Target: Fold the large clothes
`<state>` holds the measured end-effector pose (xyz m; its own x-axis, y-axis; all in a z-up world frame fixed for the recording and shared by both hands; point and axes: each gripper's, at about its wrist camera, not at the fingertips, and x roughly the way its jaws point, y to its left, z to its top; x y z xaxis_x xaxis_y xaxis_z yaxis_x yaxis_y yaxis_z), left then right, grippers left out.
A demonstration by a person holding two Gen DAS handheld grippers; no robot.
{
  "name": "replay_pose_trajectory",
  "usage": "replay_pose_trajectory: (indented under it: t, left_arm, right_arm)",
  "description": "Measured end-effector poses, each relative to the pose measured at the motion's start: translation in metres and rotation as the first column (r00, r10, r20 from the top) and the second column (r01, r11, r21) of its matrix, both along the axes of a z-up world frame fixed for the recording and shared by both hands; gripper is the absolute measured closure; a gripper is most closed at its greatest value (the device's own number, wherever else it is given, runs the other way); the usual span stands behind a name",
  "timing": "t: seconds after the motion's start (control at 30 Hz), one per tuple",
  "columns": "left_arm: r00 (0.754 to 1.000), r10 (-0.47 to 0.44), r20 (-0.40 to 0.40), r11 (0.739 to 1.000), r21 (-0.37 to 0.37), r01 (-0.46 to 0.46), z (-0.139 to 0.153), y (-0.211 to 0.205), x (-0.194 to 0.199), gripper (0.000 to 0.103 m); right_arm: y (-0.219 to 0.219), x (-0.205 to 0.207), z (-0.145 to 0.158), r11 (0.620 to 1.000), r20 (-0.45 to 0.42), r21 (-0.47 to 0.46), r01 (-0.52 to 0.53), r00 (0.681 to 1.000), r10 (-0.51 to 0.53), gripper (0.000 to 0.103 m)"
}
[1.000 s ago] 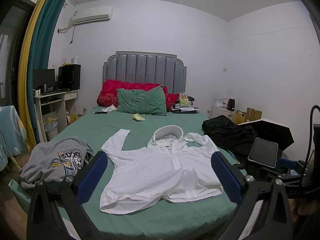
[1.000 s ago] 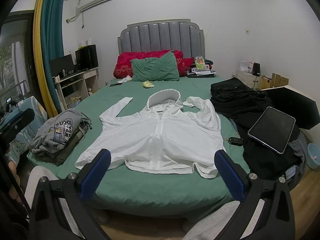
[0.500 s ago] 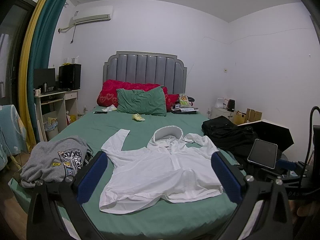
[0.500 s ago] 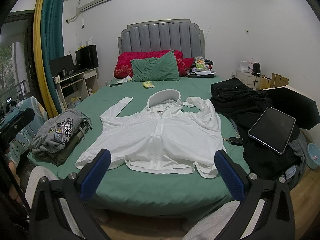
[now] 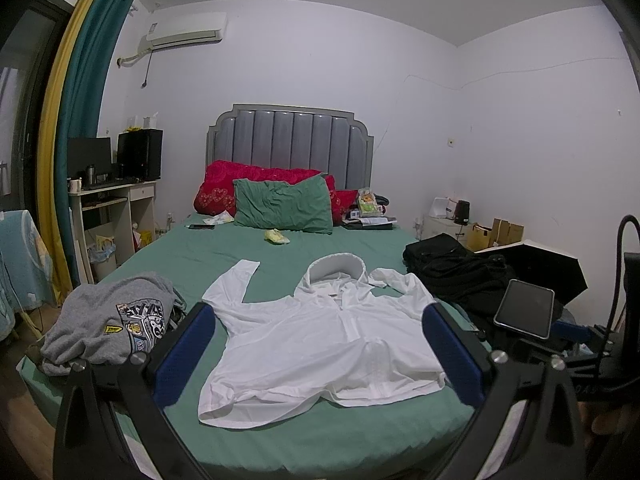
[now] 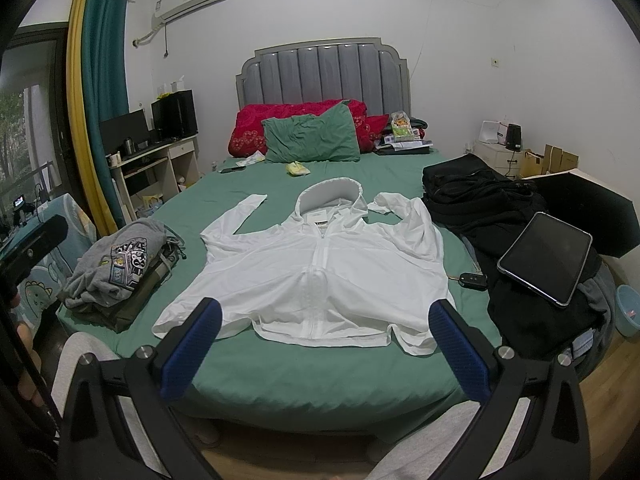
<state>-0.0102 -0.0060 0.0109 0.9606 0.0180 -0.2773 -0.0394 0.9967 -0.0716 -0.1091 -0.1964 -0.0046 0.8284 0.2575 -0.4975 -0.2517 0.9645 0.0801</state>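
A thin white hooded zip-front jacket point(image 6: 320, 264) is shown laid face up on the green-sheeted bed point(image 6: 320, 376), hood toward the grey padded headboard point(image 6: 324, 72) and hem toward the foot, an arrangement that is judged to expose both sleeves and the hem for a first fold. The fabric appears light and smooth, with soft wrinkles; one sleeve is stretched outward on the left, while the other is bunched near the shoulder on the right. The left gripper point(image 5: 320, 352) and the right gripper point(image 6: 326, 344) are held above the foot of the bed, clear of the cloth, each with its blue-padded fingers point(image 6: 192, 352) spread wide apart and nothing between them. A crumpled grey printed sweatshirt point(image 6: 116, 264) is seen heaped at the left edge of the bed, and a pile of black clothing point(image 6: 480, 196) with a dark tablet point(image 6: 546, 258) resting on it occupies the right, so that the middle is left free for folding.
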Motion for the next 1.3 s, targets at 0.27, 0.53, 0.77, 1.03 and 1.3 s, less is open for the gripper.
replay_pose_trajectory:
  t: [0.27,0.53,0.77,1.03,1.3]
  left_arm:
    - [1.000,0.010,0.004,1.000,-0.002,-0.010,0.002,-0.002,0.001,0.000]
    - [1.000,0.003,0.008,1.000,-0.007,-0.003,0.003,-0.002,0.001,0.000]
    - [1.000,-0.019,-0.009,1.000,-0.012,0.019,-0.003,-0.001,0.016,0.000]
    - [0.991,-0.067,-0.115,0.998,-0.008,0.067,-0.030,0.008,0.069,0.000]
    - [0.969,-0.103,-0.227,0.991,-0.111,0.080,-0.079,0.034,0.146,0.000]
  right_arm:
    - [0.000,-0.001,0.000,1.000,-0.001,0.007,-0.003,1.000,0.003,0.001]
    - [0.001,-0.002,-0.001,1.000,-0.001,0.007,-0.003,1.000,0.003,0.001]
    - [0.002,0.012,-0.003,1.000,-0.019,0.007,-0.008,1.000,0.008,0.001]
    - [-0.010,0.064,-0.017,1.000,-0.056,-0.017,0.017,0.998,-0.018,0.001]
    - [-0.043,0.163,-0.055,0.997,-0.136,-0.065,0.046,0.989,-0.055,0.017]
